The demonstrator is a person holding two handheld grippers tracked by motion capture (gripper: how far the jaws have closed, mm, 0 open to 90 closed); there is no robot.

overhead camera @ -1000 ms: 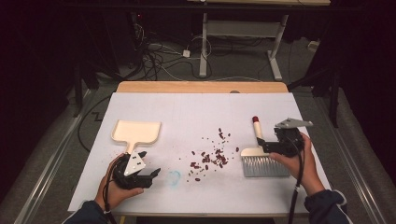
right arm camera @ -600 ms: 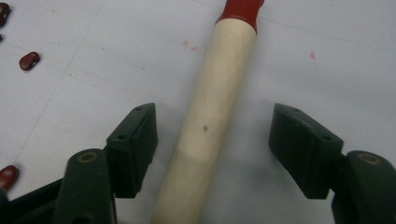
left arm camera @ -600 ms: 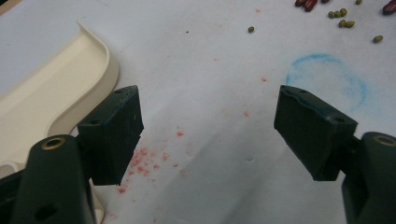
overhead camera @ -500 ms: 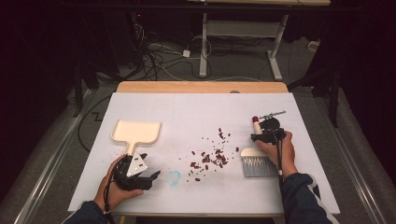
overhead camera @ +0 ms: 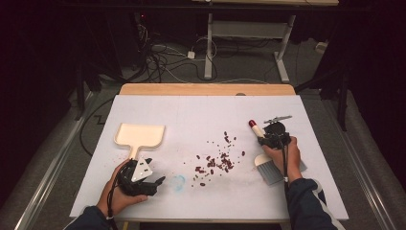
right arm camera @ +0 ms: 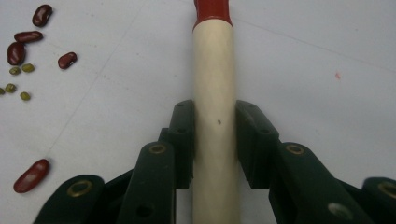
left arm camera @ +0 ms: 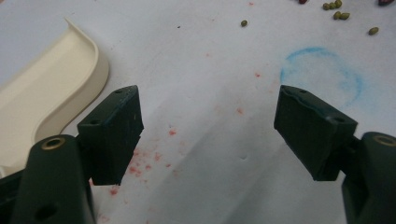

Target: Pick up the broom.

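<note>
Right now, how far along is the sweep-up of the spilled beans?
Done: the right tool is shut on the cream brush handle with the red tip. In hand: nothing yet for the open left tool, beside the cream plastic dustpan. Left: the red and green beans all lie scattered on the white table, none in the dustpan.

Brush (overhead camera: 266, 163) head partly hidden under the right hand (overhead camera: 280, 153), brush handle's lower end cut off in the right gripper view, dustpan (left arm camera: 42, 116) cut by the left edge, scattered beans (overhead camera: 215, 160) too small to count.
</note>
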